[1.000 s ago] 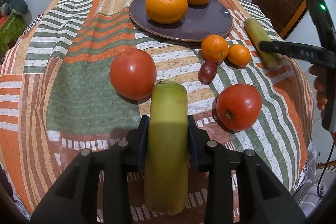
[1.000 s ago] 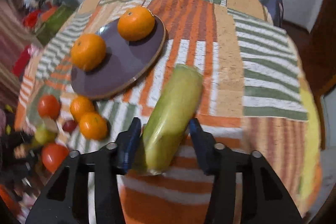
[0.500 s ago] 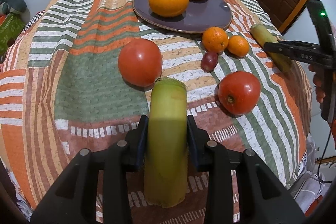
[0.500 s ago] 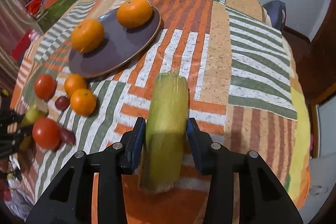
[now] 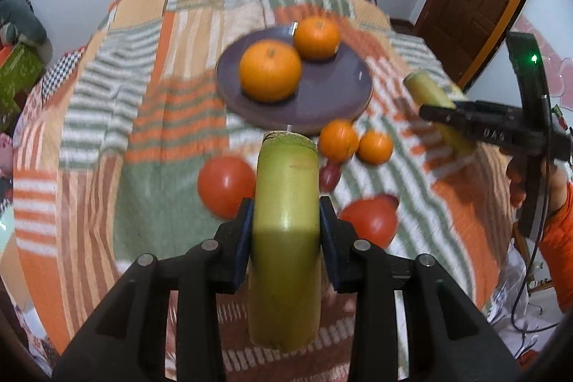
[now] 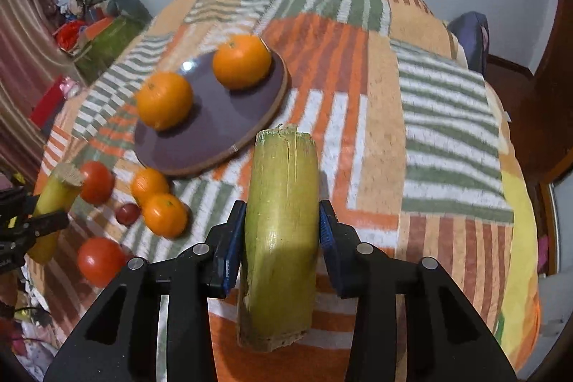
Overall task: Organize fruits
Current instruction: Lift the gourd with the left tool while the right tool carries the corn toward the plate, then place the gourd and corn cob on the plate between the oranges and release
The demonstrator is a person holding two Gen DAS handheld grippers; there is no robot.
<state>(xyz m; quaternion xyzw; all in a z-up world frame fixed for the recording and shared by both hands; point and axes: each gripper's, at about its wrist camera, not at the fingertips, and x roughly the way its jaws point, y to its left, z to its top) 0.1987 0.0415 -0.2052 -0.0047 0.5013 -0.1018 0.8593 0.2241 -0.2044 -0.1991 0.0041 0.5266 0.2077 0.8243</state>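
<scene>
My left gripper point(image 5: 286, 221) is shut on a yellow-green cane piece point(image 5: 286, 181) and holds it above the table, over two red tomatoes point(image 5: 225, 185) and a dark grape point(image 5: 329, 176). My right gripper point(image 6: 283, 224) has a second cane piece point(image 6: 283, 174) between its blue pads; its jaws are closing and the pads press on it. A purple plate point(image 5: 322, 110) carries two big oranges point(image 5: 270, 70). Two small oranges point(image 5: 338, 140) lie just in front of the plate. In the left wrist view the right gripper point(image 5: 451, 117) hangs at the table's right side.
A round table under a striped patchwork cloth point(image 6: 447, 131) fills both views. Its right half in the right wrist view is bare cloth. A wooden door point(image 5: 476, 6) stands behind on the right. Boxes and cloth clutter point(image 6: 96, 31) sit on the floor at the left.
My left gripper has risen with its cane piece, so the table looks farther away. In the right gripper the cane piece went from slanted to straight between the pads.
</scene>
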